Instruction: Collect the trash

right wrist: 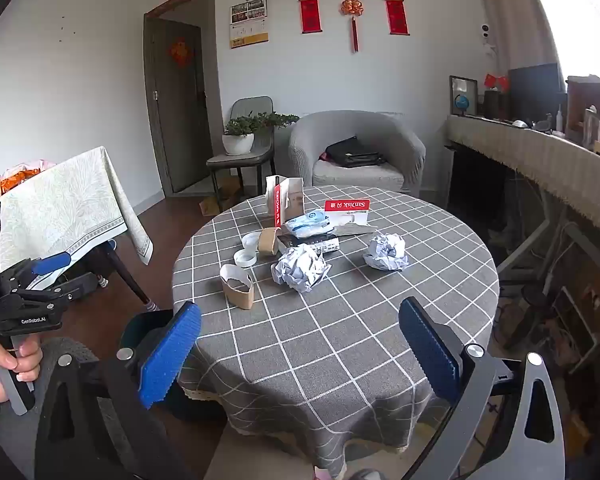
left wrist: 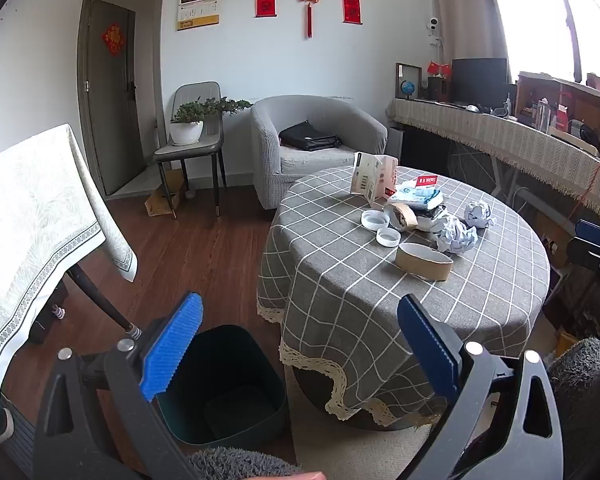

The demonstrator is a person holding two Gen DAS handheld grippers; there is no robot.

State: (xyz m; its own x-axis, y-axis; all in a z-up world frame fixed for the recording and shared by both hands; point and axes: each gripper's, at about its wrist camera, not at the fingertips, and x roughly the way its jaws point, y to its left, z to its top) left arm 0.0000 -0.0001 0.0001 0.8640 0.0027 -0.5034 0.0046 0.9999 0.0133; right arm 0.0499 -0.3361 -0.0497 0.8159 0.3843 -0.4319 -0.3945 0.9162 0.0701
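Trash (right wrist: pixel 300 270): crumpled paper, cardboard rings on table (right wrist: pixel 340 340) | both tools released, empty

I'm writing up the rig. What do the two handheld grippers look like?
Both grippers, left and right, have black frames with triangular cut-outs, silver rivets and ribbed blue finger pads. The left's body reads GenRoboAI in white. A bare hand holds it.

Left gripper (left wrist: pixel 300 344) fingers (left wrist: pixel 172 348) spread above bin (left wrist: pixel 236 396).

Home living room: armchair (left wrist: pixel 316 140), clothed round table (left wrist: pixel 380 300).
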